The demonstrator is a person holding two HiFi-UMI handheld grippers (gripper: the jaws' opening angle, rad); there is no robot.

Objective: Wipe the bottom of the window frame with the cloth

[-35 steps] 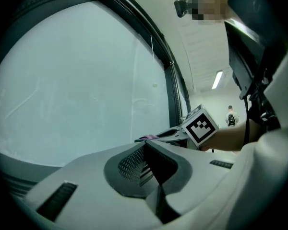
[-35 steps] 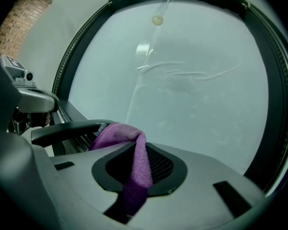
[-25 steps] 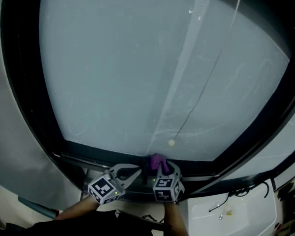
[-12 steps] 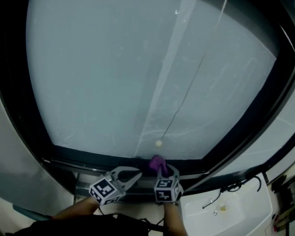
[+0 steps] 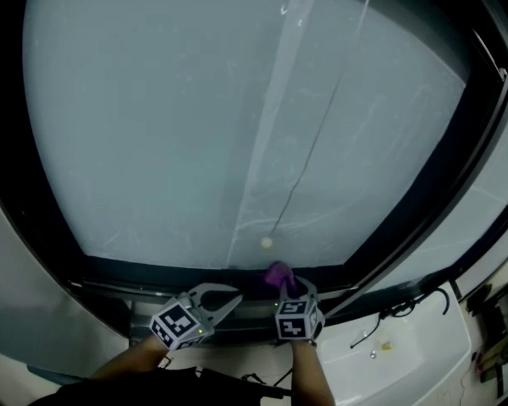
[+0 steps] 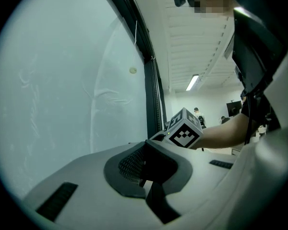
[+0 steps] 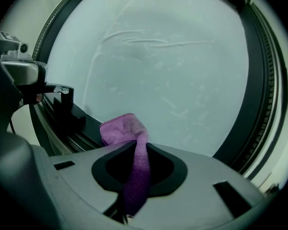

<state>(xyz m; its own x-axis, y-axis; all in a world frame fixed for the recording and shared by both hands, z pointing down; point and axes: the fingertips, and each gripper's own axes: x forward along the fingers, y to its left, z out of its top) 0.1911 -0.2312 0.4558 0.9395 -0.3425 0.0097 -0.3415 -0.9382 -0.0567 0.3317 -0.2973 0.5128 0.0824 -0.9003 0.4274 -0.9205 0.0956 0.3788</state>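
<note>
The window's dark bottom frame (image 5: 152,273) runs across the lower head view. A purple cloth (image 5: 279,272) lies bunched against it, just below the glass. My right gripper (image 5: 286,288) is shut on that cloth. In the right gripper view the cloth (image 7: 122,128) trails from between the jaws of the right gripper (image 7: 134,176) onto the frame's track (image 7: 81,128). My left gripper (image 5: 234,295) hovers close to the left of the right one, below the frame. It is shut with nothing in it, as the left gripper view (image 6: 146,176) shows.
A thin cord with a white bead (image 5: 266,243) hangs in front of the pane above the cloth. A black bracket (image 7: 67,104) stands on the track left of the cloth. A white ledge (image 5: 406,362) with a black cable (image 5: 406,307) lies at the lower right.
The right gripper has slid the cloth rightward along the bottom frame, from left of the hanging bead to right of it. The left gripper has followed to the right.
</note>
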